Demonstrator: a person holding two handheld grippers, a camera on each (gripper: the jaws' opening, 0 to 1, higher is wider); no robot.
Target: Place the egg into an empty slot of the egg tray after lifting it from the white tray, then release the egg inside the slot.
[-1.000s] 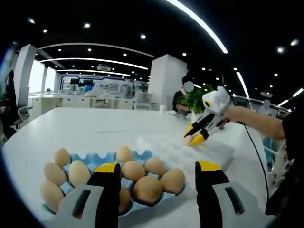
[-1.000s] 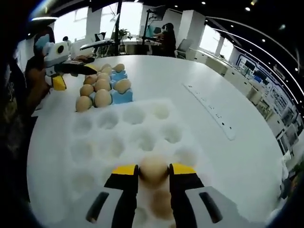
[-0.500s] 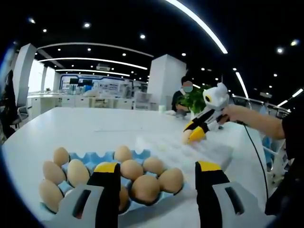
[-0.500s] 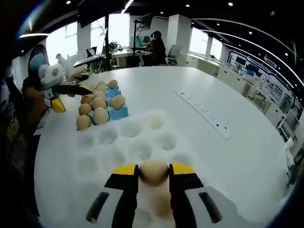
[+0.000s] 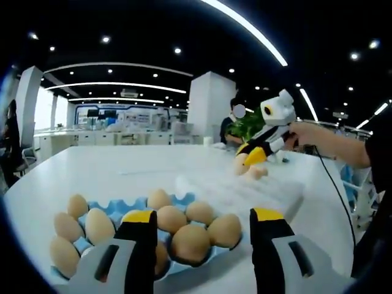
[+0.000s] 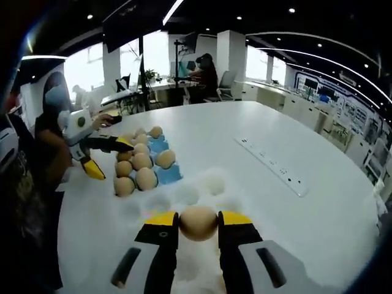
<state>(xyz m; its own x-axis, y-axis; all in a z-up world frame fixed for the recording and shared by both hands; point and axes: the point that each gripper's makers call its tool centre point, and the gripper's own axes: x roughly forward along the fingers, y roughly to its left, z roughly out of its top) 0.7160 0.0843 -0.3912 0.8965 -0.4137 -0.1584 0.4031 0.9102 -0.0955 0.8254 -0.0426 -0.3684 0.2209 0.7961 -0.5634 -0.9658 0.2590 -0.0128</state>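
Note:
My right gripper (image 6: 198,222) is shut on a tan egg (image 6: 198,223), held in the air above the white tray (image 6: 205,182) with round hollows. Past it lies the blue egg tray (image 6: 164,173), holding several eggs (image 6: 146,178). In the left gripper view the same blue egg tray (image 5: 119,209) with its eggs (image 5: 191,243) sits just behind my left gripper (image 5: 201,228), whose jaws stand open and hold nothing. My right gripper (image 5: 250,158) shows there too, lifted over the white tray (image 5: 257,192), with another egg (image 5: 255,173) resting in the tray below it.
A white power strip (image 6: 272,167) lies on the round white table (image 6: 269,135) to the right of the trays. A person's arm (image 5: 327,146) holds the right gripper. Other people sit at desks far behind, and a green plant (image 5: 248,127) stands beyond the table.
My right gripper has risen with the egg, away from the white tray's hollows. The left gripper has barely moved and stays open.

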